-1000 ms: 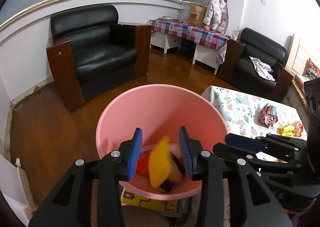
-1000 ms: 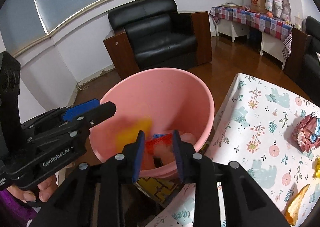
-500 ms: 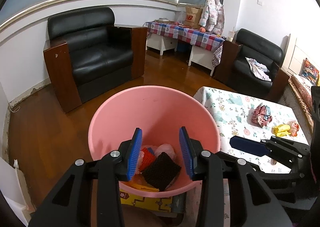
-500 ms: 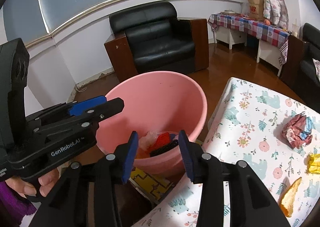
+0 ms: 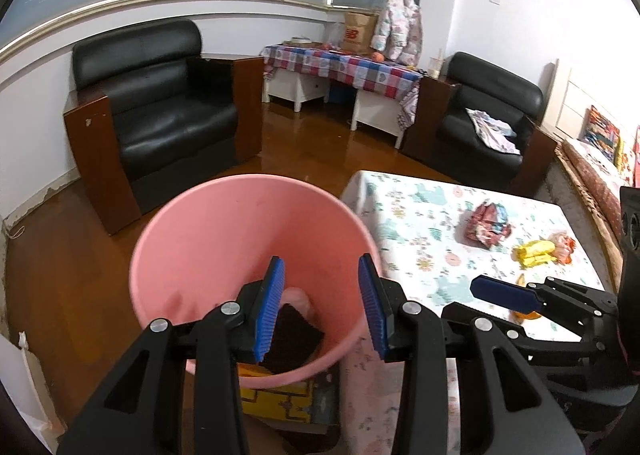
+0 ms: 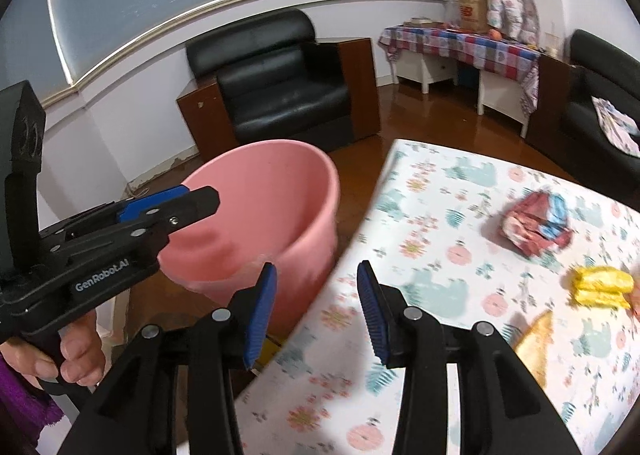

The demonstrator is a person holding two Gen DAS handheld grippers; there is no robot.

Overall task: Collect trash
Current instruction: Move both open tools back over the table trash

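Left wrist view: left tongs (image 5: 320, 307) stand open and empty over the pink bucket (image 5: 192, 231), which holds dropped trash.

Right wrist view: right tongs (image 6: 316, 305), jaws just opened, nothing between them, hang above the counter (image 6: 432, 287) edge. Drop step looks finished; next, reach for the crumpled wrapper (image 6: 536, 225) or yellow scrap (image 6: 600, 287).

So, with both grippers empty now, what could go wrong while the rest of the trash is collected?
1. The crumpled wrapper, the yellow wrapper and the orange peel lie loose on the floral tablecloth; the right gripper, whose jaws have just been opening, might pinch the cloth too.
2. The pink bucket stands on a yellow box, so a nudge from the left gripper could tip it.
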